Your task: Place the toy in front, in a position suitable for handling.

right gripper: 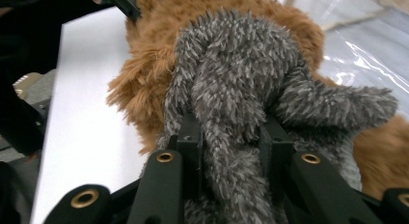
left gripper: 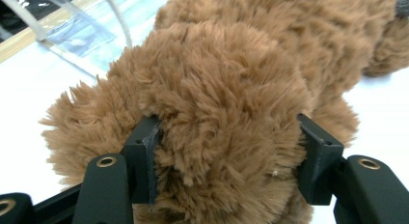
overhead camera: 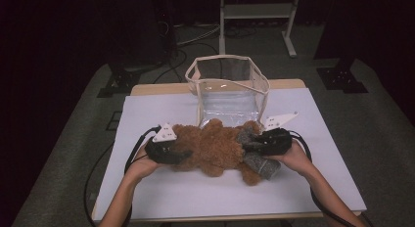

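Note:
A brown plush teddy bear (overhead camera: pixel 215 146) lies on the white table top (overhead camera: pixel 161 188), just in front of a clear bag. A grey fuzzy scarf (overhead camera: pixel 259 163) is wrapped round its right end. My left gripper (overhead camera: pixel 183 156) is at the bear's left end. In the left gripper view its jaws press into both sides of a rounded brown plush part (left gripper: pixel 226 89), so the left gripper (left gripper: pixel 229 156) is shut on it. My right gripper (overhead camera: pixel 247 145) is at the right end. The right gripper (right gripper: pixel 229 147) is shut on a fold of the grey scarf (right gripper: pixel 231 79).
A clear plastic bag (overhead camera: pixel 227 87) with cream trim and straps stands open at the table's far edge, right behind the bear. Beyond the table stand a white metal frame (overhead camera: pixel 257 11), dark stands and floor cables. Bare table surface lies in front of the bear and to both sides.

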Available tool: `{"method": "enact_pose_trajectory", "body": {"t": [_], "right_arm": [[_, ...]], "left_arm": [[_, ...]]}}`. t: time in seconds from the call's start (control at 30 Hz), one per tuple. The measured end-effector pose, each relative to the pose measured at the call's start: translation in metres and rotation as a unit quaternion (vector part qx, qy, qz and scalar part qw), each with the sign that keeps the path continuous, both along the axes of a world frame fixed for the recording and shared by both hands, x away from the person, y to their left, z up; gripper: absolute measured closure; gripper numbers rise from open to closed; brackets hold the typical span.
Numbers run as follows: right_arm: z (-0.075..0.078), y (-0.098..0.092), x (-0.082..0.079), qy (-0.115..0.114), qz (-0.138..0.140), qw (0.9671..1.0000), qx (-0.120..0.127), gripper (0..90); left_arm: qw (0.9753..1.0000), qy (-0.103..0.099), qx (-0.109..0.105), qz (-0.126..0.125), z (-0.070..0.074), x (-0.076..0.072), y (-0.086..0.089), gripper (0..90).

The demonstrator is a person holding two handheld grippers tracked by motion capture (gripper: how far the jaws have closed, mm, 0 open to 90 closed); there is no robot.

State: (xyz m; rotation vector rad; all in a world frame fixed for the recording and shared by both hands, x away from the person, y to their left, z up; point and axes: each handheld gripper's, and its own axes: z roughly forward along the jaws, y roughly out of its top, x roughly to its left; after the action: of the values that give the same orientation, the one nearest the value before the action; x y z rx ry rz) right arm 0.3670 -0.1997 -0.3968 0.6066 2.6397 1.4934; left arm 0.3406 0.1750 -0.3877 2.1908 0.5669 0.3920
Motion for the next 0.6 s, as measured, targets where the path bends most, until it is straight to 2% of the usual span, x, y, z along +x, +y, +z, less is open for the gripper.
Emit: {"method": "enact_pose_trajectory", "body": {"t": [0.1, 0.17, 0.2, 0.23, 0.27, 0.33, 0.43, 0.6], "right_arm": [[0.006, 0.003, -0.005, -0.007, 0.011, 0.9999, 0.006, 67.5], [0.009, 0.004, -0.008, -0.009, 0.015, 0.9998, 0.01, 67.4], [0.01, 0.005, -0.01, -0.013, 0.013, 0.9998, 0.005, 67.4], [0.01, 0.005, -0.01, -0.015, 0.009, 0.9998, 0.002, 67.3], [0.01, 0.003, -0.01, -0.017, 0.007, 0.9998, 0.0, 67.3], [0.009, -0.003, -0.009, -0.016, -0.004, 0.9998, 0.007, 67.1], [0.008, -0.01, -0.01, -0.014, -0.011, 0.9997, 0.015, 66.9], [0.005, -0.021, -0.015, -0.014, -0.021, 0.9995, 0.019, 66.8]], "left_arm": [[1.0, -0.006, 0.004, -0.006, 0.003, -0.006, 0.002, 38.9], [0.9997, -0.023, 0.011, -0.004, 0.007, -0.008, 0.006, 36.9], [0.9996, -0.026, -0.005, 0.001, 0.009, -0.009, 0.007, 34.9], [0.9988, -0.036, -0.033, -0.003, 0.014, -0.01, 0.009, 34.8], [0.9972, -0.048, -0.051, -0.026, 0.02, -0.014, 0.004, 33.8], [0.9963, -0.059, -0.023, -0.058, 0.022, -0.019, -0.012, 27.4], [0.9929, -0.064, 0.009, -0.1, 0.018, -0.021, -0.036, 22.0], [0.9894, -0.073, 0.019, -0.124, 0.012, -0.019, -0.067, 18.1]]}}
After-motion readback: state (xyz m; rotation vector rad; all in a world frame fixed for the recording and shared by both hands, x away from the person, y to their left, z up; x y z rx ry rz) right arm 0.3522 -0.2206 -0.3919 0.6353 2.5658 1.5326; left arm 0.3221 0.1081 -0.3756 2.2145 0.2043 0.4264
